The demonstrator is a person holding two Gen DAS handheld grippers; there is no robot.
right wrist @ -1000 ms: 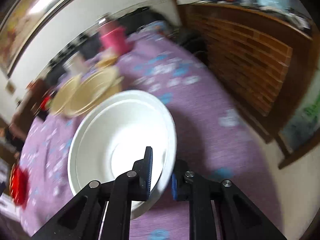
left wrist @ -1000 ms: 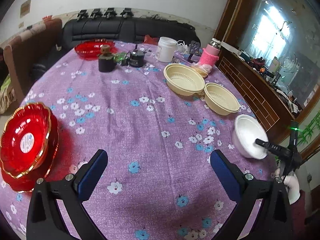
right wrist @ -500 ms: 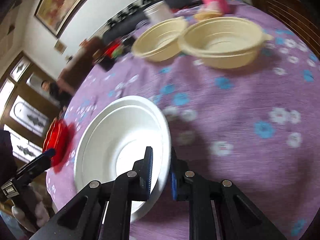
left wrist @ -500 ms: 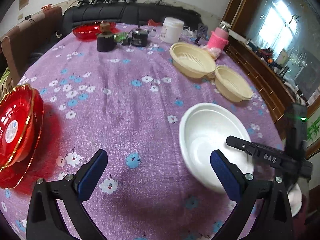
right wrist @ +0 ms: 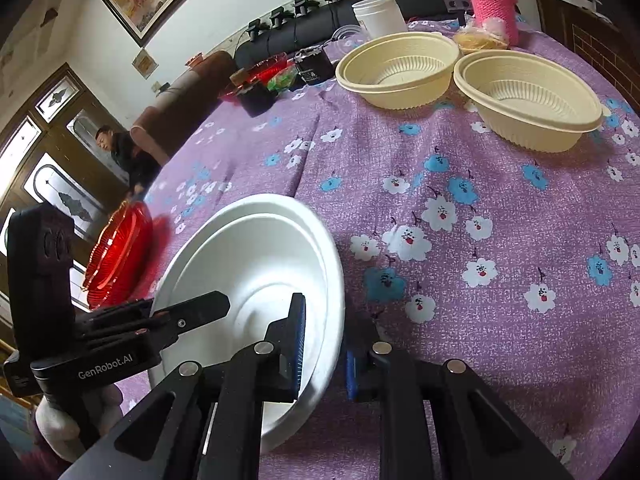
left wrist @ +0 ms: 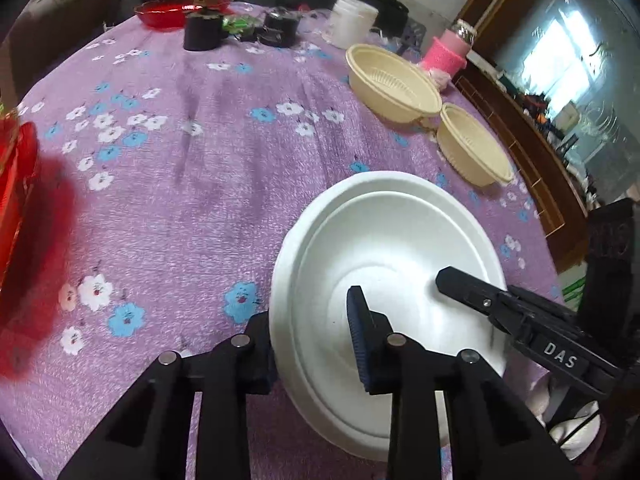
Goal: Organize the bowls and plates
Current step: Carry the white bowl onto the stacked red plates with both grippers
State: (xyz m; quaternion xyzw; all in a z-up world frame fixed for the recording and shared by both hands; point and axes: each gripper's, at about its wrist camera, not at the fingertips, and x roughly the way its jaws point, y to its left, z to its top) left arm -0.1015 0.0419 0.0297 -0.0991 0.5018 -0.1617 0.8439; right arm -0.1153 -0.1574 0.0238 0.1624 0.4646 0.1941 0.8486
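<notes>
A white bowl [left wrist: 384, 248] is held over the purple flowered tablecloth [left wrist: 200, 168]; it looks like two nested bowls. My left gripper [left wrist: 312, 344] is shut on its near rim, one finger inside and one outside. My right gripper [right wrist: 324, 340] is shut on the opposite rim of the white bowl [right wrist: 248, 264]. Each gripper shows in the other's view. Two cream bowls [right wrist: 400, 68] [right wrist: 528, 96] sit side by side at the far right. Red plates [right wrist: 120, 256] are stacked at the table's left edge.
At the far side stand a red dish [left wrist: 176, 10], a dark cup [left wrist: 202, 30], a white jar [left wrist: 354, 20] and a pink-sleeved bottle [left wrist: 448, 50]. A wooden cabinet [left wrist: 532, 152] runs along the right. A man [right wrist: 120, 152] stands beyond the table.
My right gripper carried the white bowl from the table's right edge toward the middle. My left gripper, open before, has closed on the bowl's other rim.
</notes>
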